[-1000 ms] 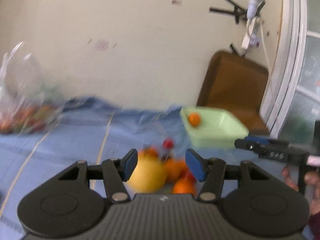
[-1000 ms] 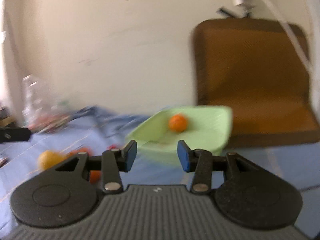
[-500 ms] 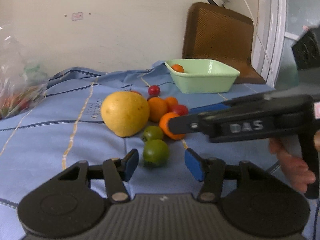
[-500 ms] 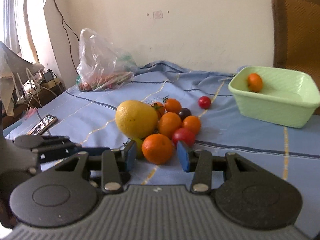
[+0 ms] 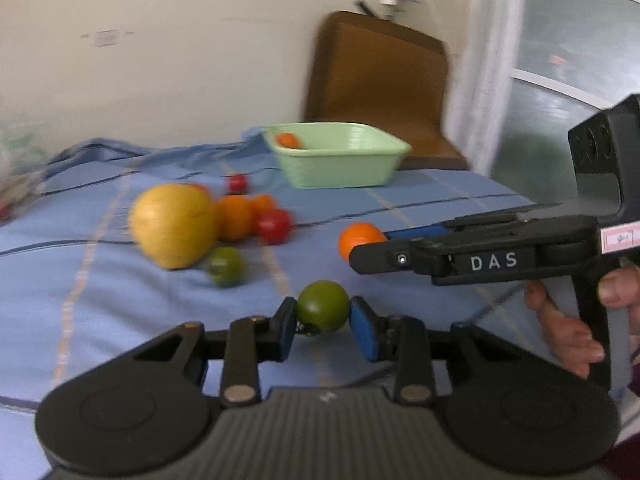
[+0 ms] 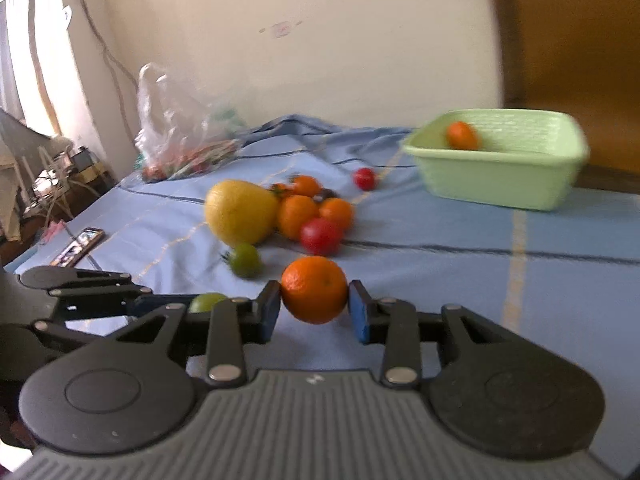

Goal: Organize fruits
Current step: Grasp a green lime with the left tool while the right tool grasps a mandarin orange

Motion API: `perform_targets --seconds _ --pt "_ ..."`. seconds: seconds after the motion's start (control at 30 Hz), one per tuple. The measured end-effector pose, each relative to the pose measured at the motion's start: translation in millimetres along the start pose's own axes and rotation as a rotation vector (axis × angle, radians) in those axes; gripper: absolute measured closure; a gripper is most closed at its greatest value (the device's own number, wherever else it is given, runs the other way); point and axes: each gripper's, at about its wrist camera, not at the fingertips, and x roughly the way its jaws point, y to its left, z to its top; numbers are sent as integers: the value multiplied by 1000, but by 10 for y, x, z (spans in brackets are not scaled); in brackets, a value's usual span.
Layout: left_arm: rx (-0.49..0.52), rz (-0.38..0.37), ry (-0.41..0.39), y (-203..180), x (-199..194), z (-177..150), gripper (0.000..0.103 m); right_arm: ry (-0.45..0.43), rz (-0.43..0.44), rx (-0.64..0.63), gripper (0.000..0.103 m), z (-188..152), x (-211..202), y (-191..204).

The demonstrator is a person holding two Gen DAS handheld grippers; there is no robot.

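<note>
At lower centre of each wrist view, the left gripper point(image 5: 323, 322) clasps a small green fruit point(image 5: 322, 306) and the right gripper point(image 6: 314, 312) an orange point(image 6: 314, 289), both round, light, probably slippery, gripped across the middle, with the green basin point(image 6: 496, 178) at upper right.

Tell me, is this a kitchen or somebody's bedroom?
Probably a room in someone's home, though which room is unclear. Fruit lies on a blue striped cloth, a brown chair stands by the wall, and a phone lies near charging cables.
</note>
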Motion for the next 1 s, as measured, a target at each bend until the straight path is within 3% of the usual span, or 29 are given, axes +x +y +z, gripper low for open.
perform_targets --seconds 0.17,0.27,0.4,0.6,0.73,0.8,0.87,0.93,1.0 --pt "28 -29 22 -219 168 32 73 -48 -80 5 63 -208 -389 -151" --pt "38 -9 24 -298 231 16 73 -55 -129 -5 62 -313 -500 -203" --pt "60 21 18 -349 230 10 59 -55 -162 -52 61 -436 -532 -162" --pt "84 53 10 -362 188 28 53 -53 -165 -75 52 -445 -521 -156" --pt "92 52 43 -368 286 22 56 -47 -155 -78 50 -446 -517 -168" --pt "98 46 41 -375 296 33 69 -41 -147 -86 50 -439 -495 -160" --pt "86 36 39 -347 310 51 74 -26 -132 -100 51 -414 -440 -168" --pt "61 23 46 -316 330 84 74 -17 -113 -121 62 -384 -384 -150" --pt "42 12 49 -285 359 159 74 -13 -99 -134 63 -341 -340 -163"
